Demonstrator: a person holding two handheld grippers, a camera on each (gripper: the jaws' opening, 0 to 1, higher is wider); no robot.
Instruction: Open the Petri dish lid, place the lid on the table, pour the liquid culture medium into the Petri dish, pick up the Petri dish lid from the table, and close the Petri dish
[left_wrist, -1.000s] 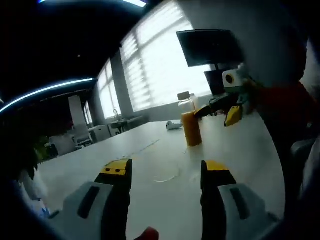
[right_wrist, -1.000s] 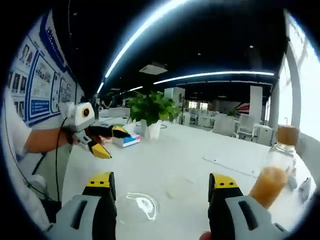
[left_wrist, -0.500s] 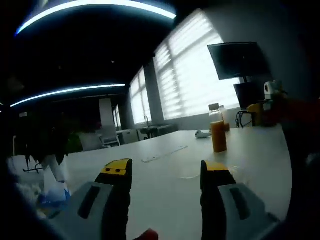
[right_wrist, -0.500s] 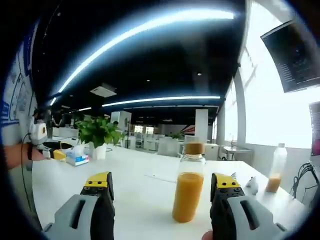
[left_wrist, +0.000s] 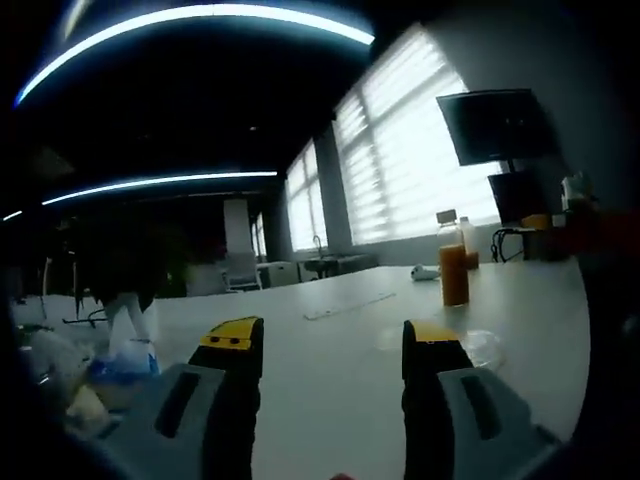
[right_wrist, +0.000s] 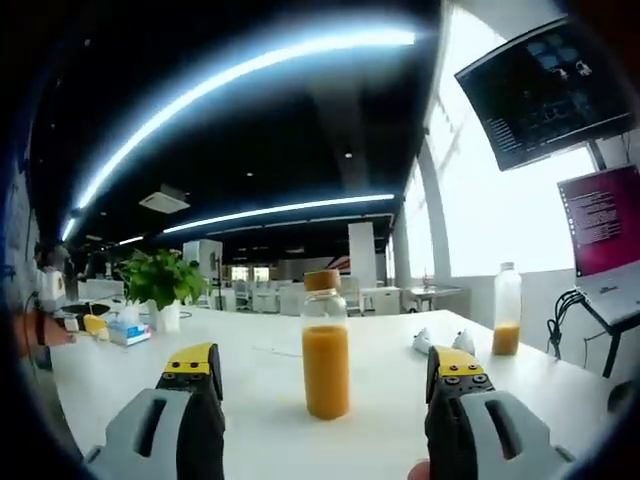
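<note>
Left gripper view: the left gripper (left_wrist: 331, 345) has its fingers (left_wrist: 232, 345) set wide apart and empty above the white desk (left_wrist: 330, 330). The clear Petri dish (left_wrist: 470, 347) lies flat on the desk at about 3 o'clock from the right finger, just beside its tip. The bottle of orange liquid culture medium (left_wrist: 454, 271), with a cork stopper, stands upright beyond the dish at about 1 o'clock, apart from it. Bare desk extends between and ahead of the fingers toward the far edge.

Right gripper view: the right gripper (right_wrist: 327, 367) also has its fingers (right_wrist: 192, 365) spread wide, holding nothing. The medium bottle stands upright between them at 12 o'clock, untouched, with open desk on both sides. A second, smaller bottle (right_wrist: 507, 310) stands at 2 o'clock near the desk's far edge. A potted plant (right_wrist: 160, 288) sits at 10 o'clock.
</note>
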